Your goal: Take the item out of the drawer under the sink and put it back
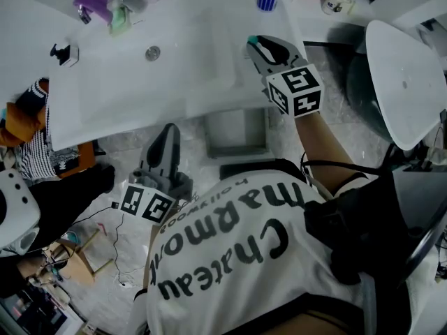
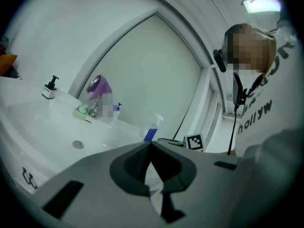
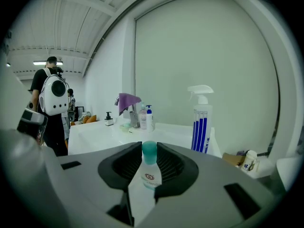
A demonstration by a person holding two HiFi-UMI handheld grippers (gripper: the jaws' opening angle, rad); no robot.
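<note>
1. Head view: the right hand-held gripper (image 1: 260, 47) is hovering above the white sink's (image 1: 105, 82) right edge, upper middle of the frame, clamping a small teal-capped bottle (image 1: 253, 42). The left hand-held gripper (image 1: 170, 132) is hanging left of centre, just beside the grey open drawer (image 1: 237, 150).
2. Left gripper view: its jaws are meeting at the tips, gripping nothing. The sink (image 2: 47, 122) is lying at the left, and a blue-striped spray bottle (image 2: 152, 129) is standing at centre.
3. Right gripper view: the jaws are pressing both sides of the bottle (image 3: 150, 172), cap pointing up. The spray bottle (image 3: 201, 120) is standing right of centre, and a purple cloth (image 3: 127, 101) is hanging left of centre.
</note>
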